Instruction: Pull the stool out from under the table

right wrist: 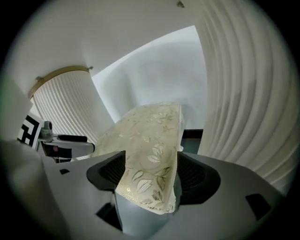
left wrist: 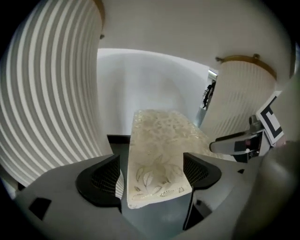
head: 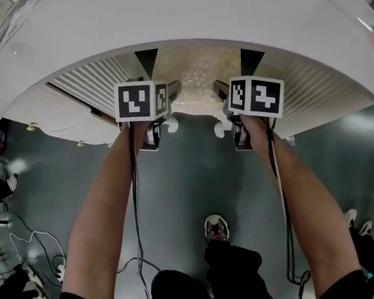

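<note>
The stool [head: 199, 82] has a cream leaf-patterned cushion and sits tucked under the white round table [head: 184, 16], with only its front edge showing. My left gripper [head: 170, 105] is at the left of that edge and my right gripper [head: 223, 110] at the right. In the left gripper view the cushion [left wrist: 157, 136] runs between the wide jaws of the left gripper [left wrist: 152, 176]. In the right gripper view the cushion [right wrist: 150, 126] lies likewise within the right gripper [right wrist: 151, 176]. Both stand open around the seat edge.
White pleated table base panels [head: 89, 86] [head: 314, 85] flank the stool closely on both sides. The floor is dark grey. The person's shoe [head: 217, 228] is behind the grippers, cables [head: 32, 236] lie at the lower left, and papers [head: 11, 9] lie on the tabletop.
</note>
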